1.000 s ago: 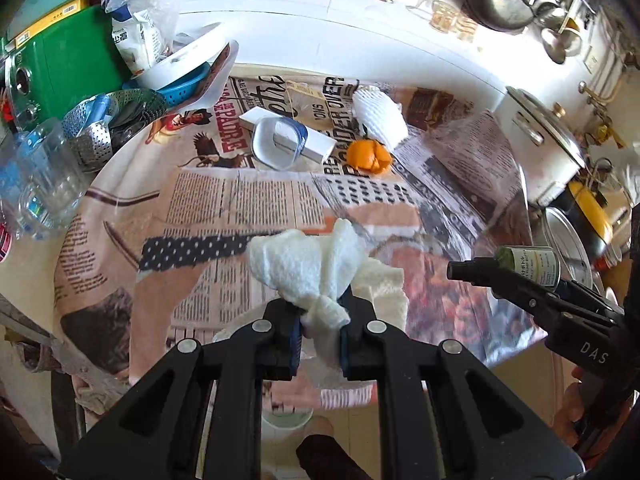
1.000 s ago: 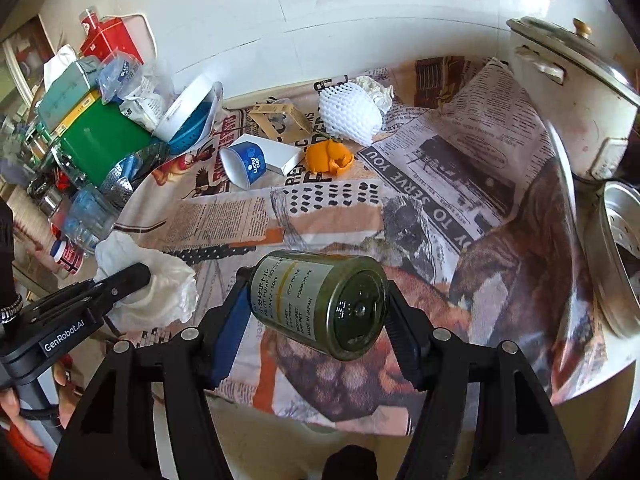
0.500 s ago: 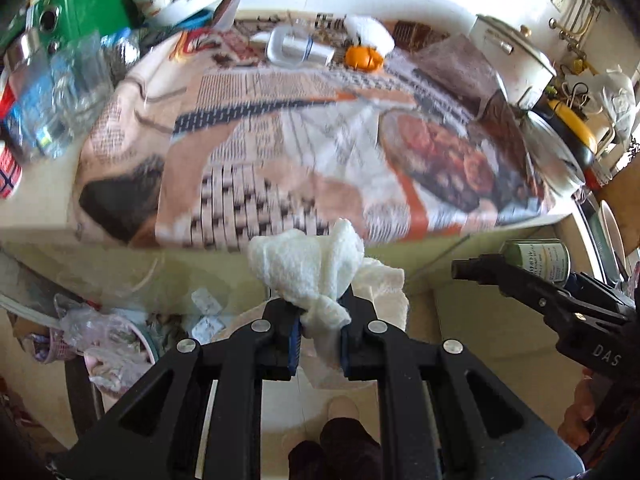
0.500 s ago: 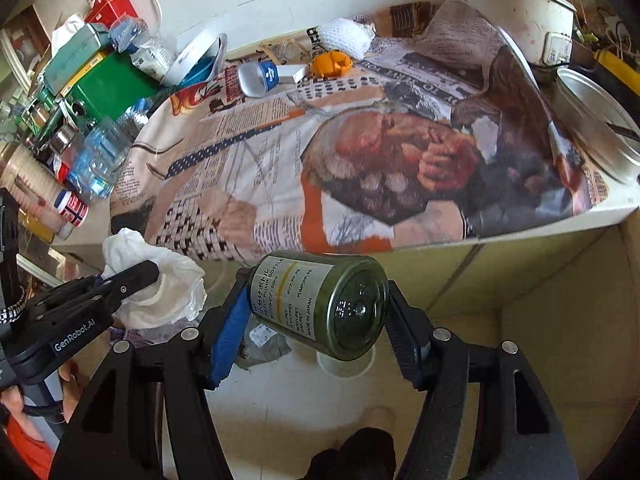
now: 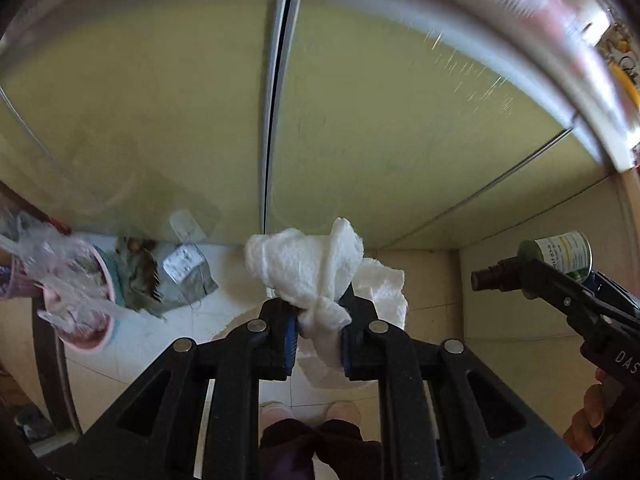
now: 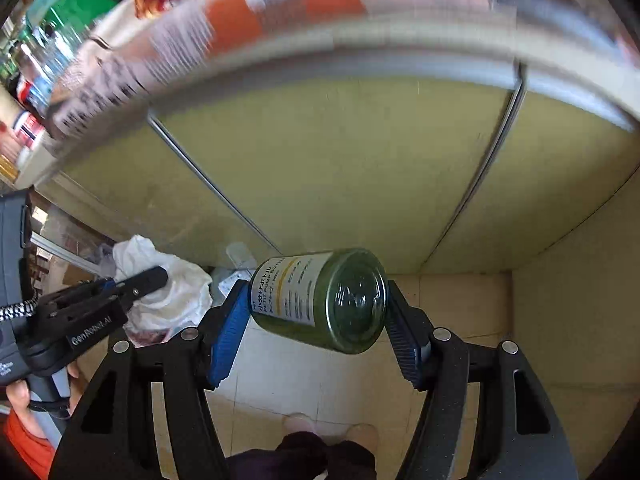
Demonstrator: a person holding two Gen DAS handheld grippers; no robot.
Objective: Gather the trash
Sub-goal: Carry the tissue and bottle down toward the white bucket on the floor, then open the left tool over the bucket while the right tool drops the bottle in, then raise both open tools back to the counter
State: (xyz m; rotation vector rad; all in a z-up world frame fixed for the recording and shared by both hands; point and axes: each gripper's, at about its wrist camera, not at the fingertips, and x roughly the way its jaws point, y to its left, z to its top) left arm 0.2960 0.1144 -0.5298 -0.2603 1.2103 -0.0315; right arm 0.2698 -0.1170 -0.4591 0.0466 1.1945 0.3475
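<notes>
Transport stage: left claw (image 5: 318, 326) grips tissue (image 5: 304, 264), right claw (image 6: 318, 330) clamps bottle (image 6: 320, 300); pink bin (image 5: 86, 308) at nine o'clock awaits both.

A home kitchen: yellow cupboard doors (image 5: 400, 120) fill the middle, a cluttered counter (image 6: 240, 20) runs along the top.

I count two grippers, my left gripper (image 5: 318, 330) and my right gripper (image 6: 316, 328). One crumpled white tissue (image 5: 308, 264), one green bottle (image 6: 320, 300), one pink bin (image 5: 86, 308) (stuffed with plastic), two cabinet doors (image 5: 400, 120), two feet (image 5: 342, 414).
</notes>
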